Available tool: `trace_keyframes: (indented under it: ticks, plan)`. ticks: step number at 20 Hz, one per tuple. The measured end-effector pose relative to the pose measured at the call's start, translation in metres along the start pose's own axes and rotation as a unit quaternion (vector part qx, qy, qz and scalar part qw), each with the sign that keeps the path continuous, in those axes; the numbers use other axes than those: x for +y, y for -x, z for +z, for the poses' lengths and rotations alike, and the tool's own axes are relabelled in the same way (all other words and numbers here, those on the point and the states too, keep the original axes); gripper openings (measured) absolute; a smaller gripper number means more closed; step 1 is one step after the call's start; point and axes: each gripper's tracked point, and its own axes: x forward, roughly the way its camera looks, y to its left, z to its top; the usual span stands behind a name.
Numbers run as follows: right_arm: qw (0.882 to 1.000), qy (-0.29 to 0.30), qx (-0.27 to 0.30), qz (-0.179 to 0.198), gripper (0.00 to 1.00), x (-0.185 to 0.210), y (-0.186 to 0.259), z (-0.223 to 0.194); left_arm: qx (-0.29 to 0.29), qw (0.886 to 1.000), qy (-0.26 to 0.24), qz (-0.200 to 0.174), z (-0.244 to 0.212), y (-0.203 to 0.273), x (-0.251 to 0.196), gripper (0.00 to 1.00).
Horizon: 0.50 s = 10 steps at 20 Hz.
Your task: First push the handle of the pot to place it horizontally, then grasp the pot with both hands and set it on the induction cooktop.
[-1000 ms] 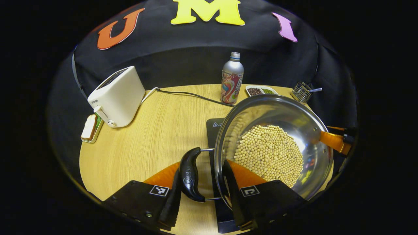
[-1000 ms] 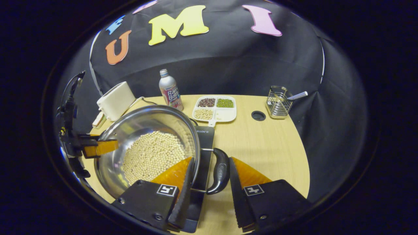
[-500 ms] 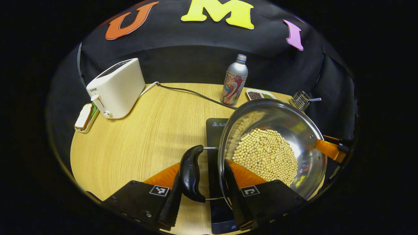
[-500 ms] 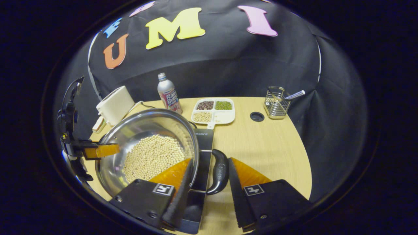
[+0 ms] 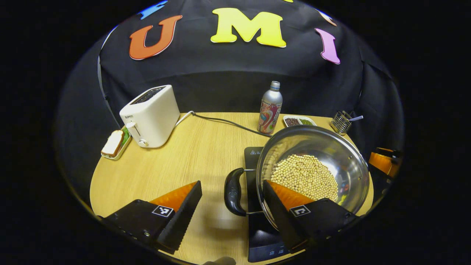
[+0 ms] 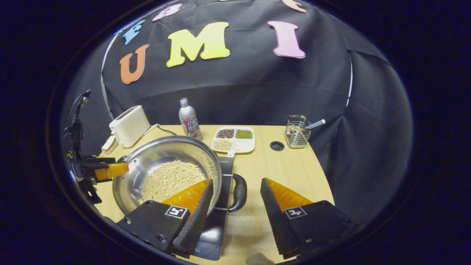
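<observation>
cooktop (image 5: 251, 158): mostly hidden under pot (image 5: 342, 162), front edge cut at 6 o'clock | sectioned tray (image 5: 298, 120): near half behind pot rim at 1 o'clock | bottle (image 6: 188, 119) label too small to tell | other gripper (image 6: 110, 170) at 9 o'clock: body cut by edge | toaster (image 6: 128, 126) controls too small

Staged kitchen booth: toaster (image 5: 151, 115), induction cooktop (image 5: 262, 235), pot (image 5: 314, 167) on wooden table (image 5: 184, 158), black cloth backdrop.
</observation>
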Motion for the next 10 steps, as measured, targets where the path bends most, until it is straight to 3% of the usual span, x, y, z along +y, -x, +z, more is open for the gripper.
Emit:
trace_keyframes:
  ticks: [10]
  plan:
    - [0.998, 0.032, -0.057, -0.009, 0.81, 0.034, 0.049, 0.034, -0.041, 0.999, -0.035, 0.004, 0.028, 0.056, 0.026, 0.98]
